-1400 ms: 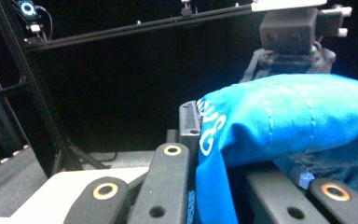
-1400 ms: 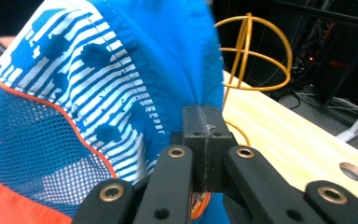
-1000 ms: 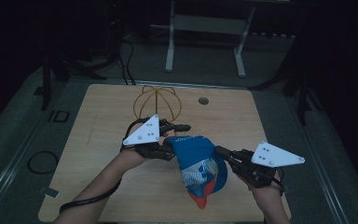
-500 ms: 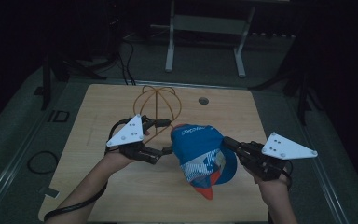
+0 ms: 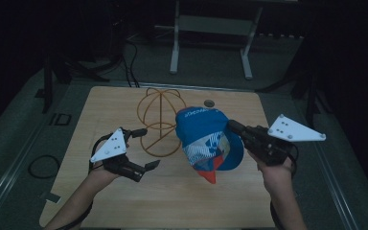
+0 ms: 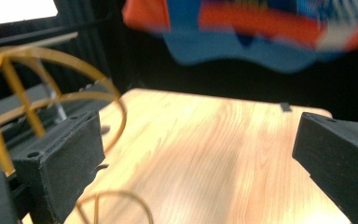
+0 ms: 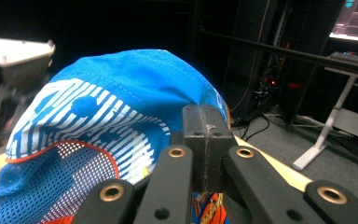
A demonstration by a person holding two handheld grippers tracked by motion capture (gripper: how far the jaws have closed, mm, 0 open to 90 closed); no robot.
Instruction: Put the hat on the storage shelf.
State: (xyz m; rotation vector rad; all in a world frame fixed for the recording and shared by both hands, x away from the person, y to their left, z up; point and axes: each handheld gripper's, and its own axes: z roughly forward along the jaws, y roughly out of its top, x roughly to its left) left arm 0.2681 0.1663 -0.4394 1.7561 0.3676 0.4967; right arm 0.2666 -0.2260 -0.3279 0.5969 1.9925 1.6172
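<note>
A blue cap [image 5: 201, 136] with a white pattern, a mesh panel and an orange brim hangs above the wooden table [image 5: 172, 201]. My right gripper [image 5: 233, 127] is shut on its right edge; in the right gripper view the jaws [image 7: 205, 135] are pressed together on the cap's fabric [image 7: 121, 93]. My left gripper [image 5: 143, 149] sits left of the cap, apart from it, beside the golden wire hat stand [image 5: 159, 120]. Its jaws have just been opening and stand wide open [image 6: 198, 158] with nothing between them. The cap [image 6: 242, 28] shows blurred overhead, with the wire stand [image 6: 9, 98] at the left.
A small round hole [image 5: 209, 103] marks the table's far edge. A white metal frame [image 5: 211, 43] stands on the floor behind. A cable loop [image 5: 40, 166] lies on the floor at the left. Bare wood stretches in front of both hands.
The left gripper has pulled away from the cap to the left and lower, and its jaws have spread. The right gripper has raised the cap a little.
</note>
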